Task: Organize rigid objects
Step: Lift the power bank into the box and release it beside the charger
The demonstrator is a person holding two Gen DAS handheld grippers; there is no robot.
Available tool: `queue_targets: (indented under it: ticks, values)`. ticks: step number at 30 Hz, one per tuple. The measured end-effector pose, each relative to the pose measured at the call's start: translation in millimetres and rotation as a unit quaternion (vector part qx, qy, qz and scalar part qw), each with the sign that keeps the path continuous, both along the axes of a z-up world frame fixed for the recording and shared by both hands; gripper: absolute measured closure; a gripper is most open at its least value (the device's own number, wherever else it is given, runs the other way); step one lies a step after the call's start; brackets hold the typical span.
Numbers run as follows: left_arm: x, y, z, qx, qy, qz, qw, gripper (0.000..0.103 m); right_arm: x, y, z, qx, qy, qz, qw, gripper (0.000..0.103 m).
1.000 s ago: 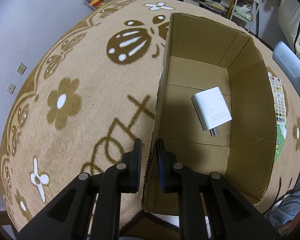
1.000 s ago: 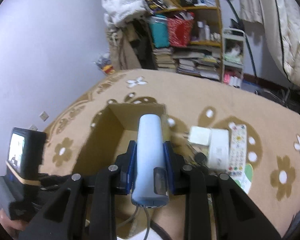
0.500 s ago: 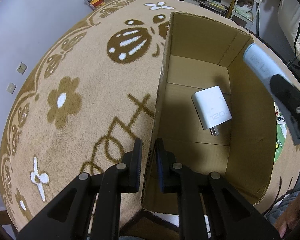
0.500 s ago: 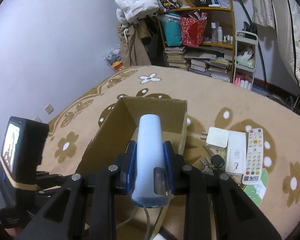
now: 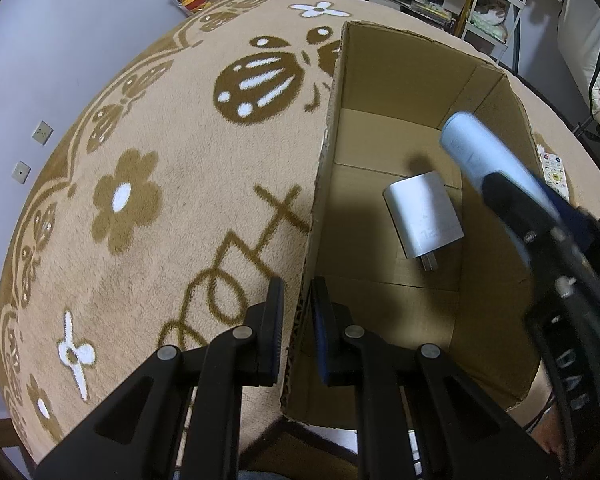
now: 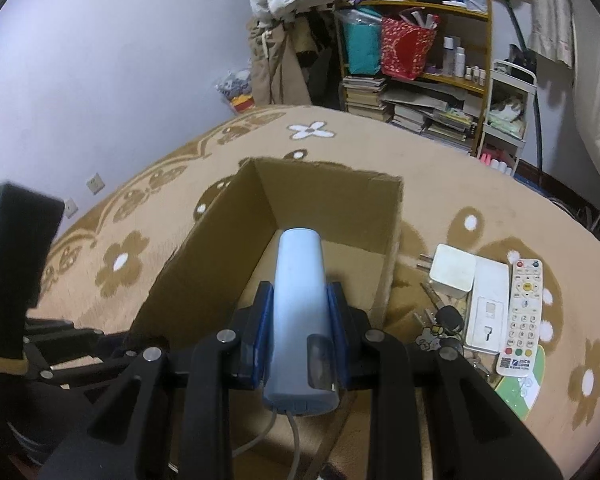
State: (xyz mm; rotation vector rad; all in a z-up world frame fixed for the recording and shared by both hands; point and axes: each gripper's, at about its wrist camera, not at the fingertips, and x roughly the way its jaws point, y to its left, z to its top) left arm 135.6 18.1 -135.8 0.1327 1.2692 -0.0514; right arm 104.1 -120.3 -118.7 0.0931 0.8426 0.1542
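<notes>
Sprawling across the floor, the flowered carpet [image 5: 148,168] carries an open cardboard box [image 6: 332,196], its near wall pinched by the left gripper [image 5: 296,320]. Above the box opening, the right gripper [image 6: 300,308] is clamped on a pale blue cylinder [image 6: 300,304], whose long axis runs along the fingers, nose slanting down into the box. A white charger [image 5: 422,216] lies below it on the box floor.

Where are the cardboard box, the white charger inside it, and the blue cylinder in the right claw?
cardboard box [image 5: 404,68], left wrist view, inner face of its far wall
white charger [image 5: 422,210], left wrist view, middle of its top face
blue cylinder [image 6: 298,280], right wrist view, upper body ahead of the pads
</notes>
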Motion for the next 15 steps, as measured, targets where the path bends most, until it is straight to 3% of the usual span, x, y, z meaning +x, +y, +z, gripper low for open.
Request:
queue_targets:
  ticks: [6, 15]
  values:
    - [0.7, -0.4, 0.2, 0.000, 0.000, 0.001, 1.0000, 0.090, -1.3, 5.5, -13.9, -0.002, 0.029, 0.008, 1.000, 0.074]
    - [0.1, -1.2, -0.1, -0.003, 0.001, 0.001, 1.0000, 0.090, -7.0, 3.1, 7.8, 0.001, 0.000, 0.009, 1.000, 0.074]
